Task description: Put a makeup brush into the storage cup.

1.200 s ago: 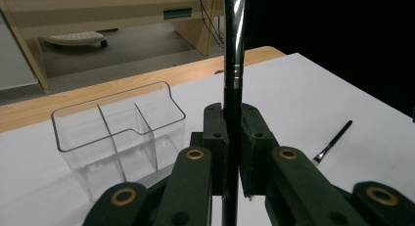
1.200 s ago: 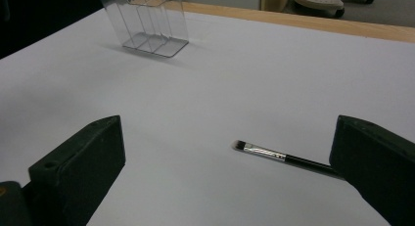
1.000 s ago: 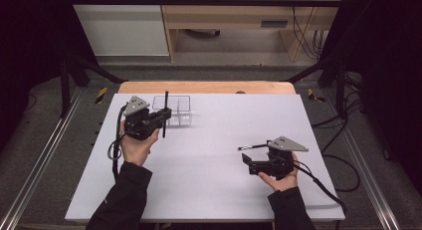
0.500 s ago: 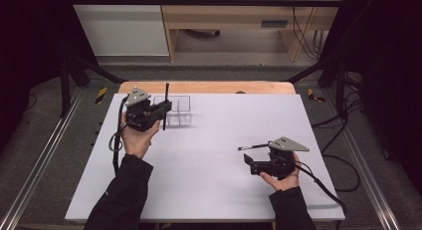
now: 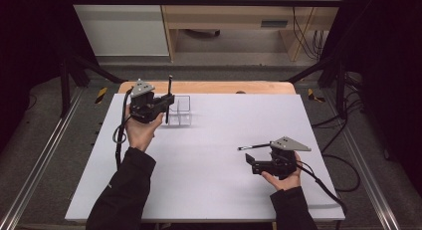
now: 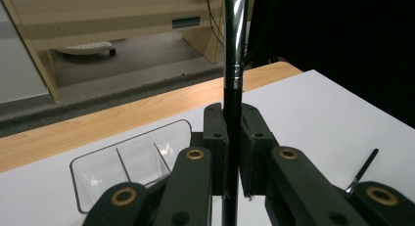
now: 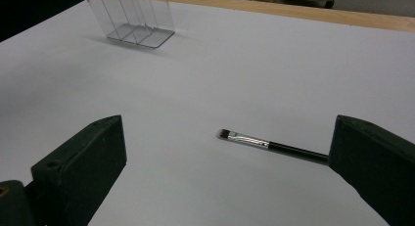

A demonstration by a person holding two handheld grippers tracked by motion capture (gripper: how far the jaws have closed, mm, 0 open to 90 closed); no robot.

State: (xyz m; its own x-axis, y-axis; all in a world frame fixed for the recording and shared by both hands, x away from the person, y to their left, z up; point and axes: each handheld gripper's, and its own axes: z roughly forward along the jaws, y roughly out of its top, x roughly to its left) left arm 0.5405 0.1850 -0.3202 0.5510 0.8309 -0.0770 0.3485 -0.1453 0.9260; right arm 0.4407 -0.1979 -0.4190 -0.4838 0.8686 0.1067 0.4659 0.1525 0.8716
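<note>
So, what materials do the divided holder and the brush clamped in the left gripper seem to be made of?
Holder: looks like clear hard plastic, glossy; the table shows through its walls and dividers. Brush in the left gripper: black handle, probably painted wood or plastic; above it a shiny silver sleeve, likely metal, with bright reflections.

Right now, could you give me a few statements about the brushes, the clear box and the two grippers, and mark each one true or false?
1. The left gripper is shut on an upright brush. True.
2. That brush already stands in the clear box. False: it is held beside the box, outside it.
3. The right gripper holds a brush. False: its jaws are open; the second brush lies flat on the table.
4. The clear box has dividers inside. True.
</note>
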